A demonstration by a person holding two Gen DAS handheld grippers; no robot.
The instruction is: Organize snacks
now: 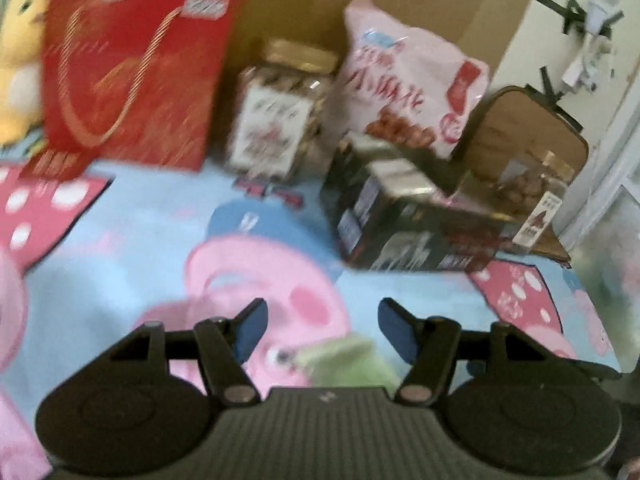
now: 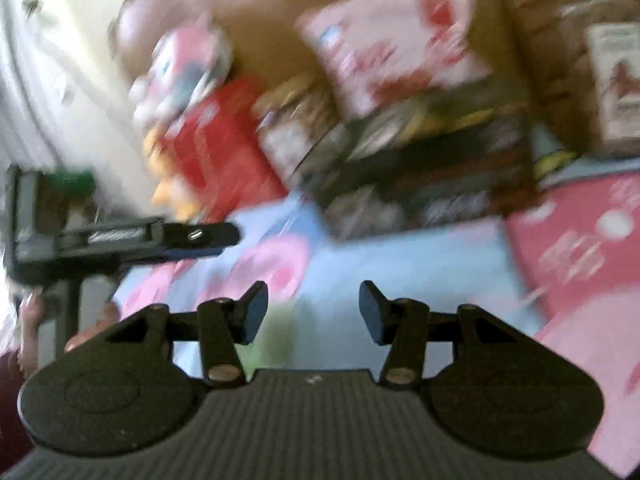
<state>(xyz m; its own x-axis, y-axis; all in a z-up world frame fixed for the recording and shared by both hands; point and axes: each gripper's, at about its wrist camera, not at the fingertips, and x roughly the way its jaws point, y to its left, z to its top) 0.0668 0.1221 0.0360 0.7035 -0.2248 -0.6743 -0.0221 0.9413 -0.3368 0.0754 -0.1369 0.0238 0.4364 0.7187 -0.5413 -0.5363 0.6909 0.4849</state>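
Motion blur is smearing the pink snack bag [image 2: 396, 36] print beyond reading, the dark box [image 1: 404, 216] is hiding its base, and the frame edge is cropping the yellow plush [image 1: 18, 56].

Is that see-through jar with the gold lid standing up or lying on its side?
Standing up. In the left wrist view the jar rests on its base on the cartoon blanket, gold lid on top, between the red bag and the pink packet.

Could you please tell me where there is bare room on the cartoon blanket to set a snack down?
The open stretch of blanket lies between the left tongs and the back row, bordered by the red gift bag, the clear jar and the dark box. Along the cardboard it is crowded: the pink snack bag leans over the box. Both tongs are open, the right tongs included.
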